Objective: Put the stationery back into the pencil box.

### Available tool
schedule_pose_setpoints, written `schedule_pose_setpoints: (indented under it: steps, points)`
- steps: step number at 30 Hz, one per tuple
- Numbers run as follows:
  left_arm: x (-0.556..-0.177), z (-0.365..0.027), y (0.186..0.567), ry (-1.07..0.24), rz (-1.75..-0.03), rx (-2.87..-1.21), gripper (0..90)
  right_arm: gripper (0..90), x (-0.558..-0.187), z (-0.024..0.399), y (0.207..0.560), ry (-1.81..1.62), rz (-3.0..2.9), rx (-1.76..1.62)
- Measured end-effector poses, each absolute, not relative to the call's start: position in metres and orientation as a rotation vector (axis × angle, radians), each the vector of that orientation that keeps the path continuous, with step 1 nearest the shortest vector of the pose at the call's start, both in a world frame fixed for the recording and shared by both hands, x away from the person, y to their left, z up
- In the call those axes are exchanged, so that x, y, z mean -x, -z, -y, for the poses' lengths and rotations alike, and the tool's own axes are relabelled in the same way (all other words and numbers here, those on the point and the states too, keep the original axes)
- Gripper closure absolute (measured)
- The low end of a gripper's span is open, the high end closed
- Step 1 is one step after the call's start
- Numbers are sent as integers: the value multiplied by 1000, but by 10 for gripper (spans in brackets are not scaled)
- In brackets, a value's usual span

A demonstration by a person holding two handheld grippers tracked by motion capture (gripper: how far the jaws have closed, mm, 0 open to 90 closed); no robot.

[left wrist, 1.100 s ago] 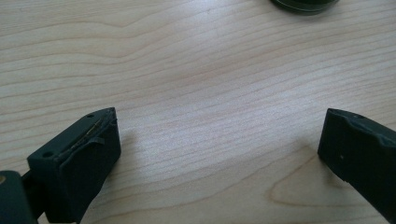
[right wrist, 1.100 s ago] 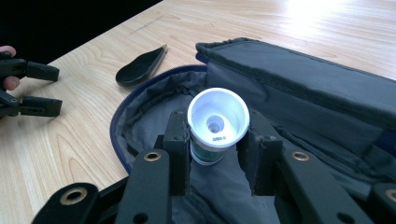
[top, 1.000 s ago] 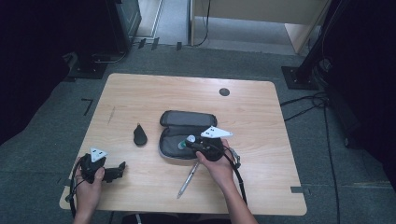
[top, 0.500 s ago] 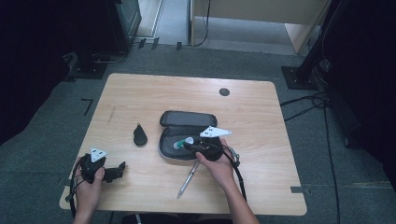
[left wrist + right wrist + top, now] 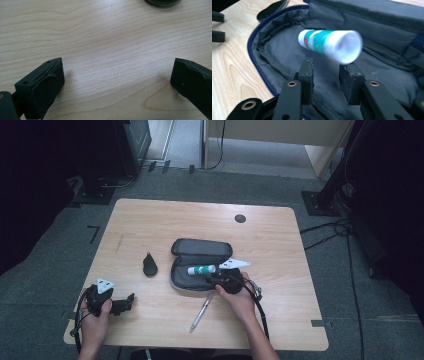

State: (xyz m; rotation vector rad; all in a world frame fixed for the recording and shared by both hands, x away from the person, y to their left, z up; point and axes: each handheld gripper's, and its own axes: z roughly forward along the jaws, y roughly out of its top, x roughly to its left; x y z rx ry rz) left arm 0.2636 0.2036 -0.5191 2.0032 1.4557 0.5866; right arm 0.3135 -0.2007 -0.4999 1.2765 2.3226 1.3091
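Note:
A dark grey pencil case (image 5: 199,248) lies open in the middle of the table, its grey lining (image 5: 279,50) under my right gripper. A white and green tube (image 5: 201,269) lies across the open case. In the right gripper view the tube (image 5: 329,45) is blurred and sits just past the jaw tips, not between them. My right gripper (image 5: 213,276) hovers at the case's near right edge, its jaws (image 5: 325,63) open with nothing in the gap. My left gripper (image 5: 129,301) rests at the table's near left corner, wide open (image 5: 117,72) over bare wood.
A silver pen (image 5: 200,312) lies on the wood just in front of the case. A black oval item (image 5: 149,265) sits left of the case. A round black grommet (image 5: 240,218) is at the far right. The wooden table (image 5: 150,220) has dark floor around it.
The tube has shifted slightly left and lower over the case and now shows loose beyond the right jaw tips. The left gripper has not moved.

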Motion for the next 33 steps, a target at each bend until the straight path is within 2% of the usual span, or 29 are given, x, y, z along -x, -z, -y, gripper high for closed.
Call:
schedule_pose_setpoints:
  steps: [12,18,21,25,33]
  points:
    - [-264,-204,519,-587,-1456,-2003,0,560,-308,204,490,-1305,-2239,-1264]
    - [-264,-204,519,-587,-1456,-2003,0,442,-301,215,481,-1314,-2181,-1270]
    - [-264,-204,519,-587,-1456,-2003,0,345,-296,222,477,-1306,-2150,-1285]
    - [-264,-204,519,-587,-1456,-2003,0,262,-289,230,474,-1275,-2111,-1313]
    - [-264,-204,519,-587,-1456,-2003,0,142,-271,246,469,-1203,-2047,-1361]
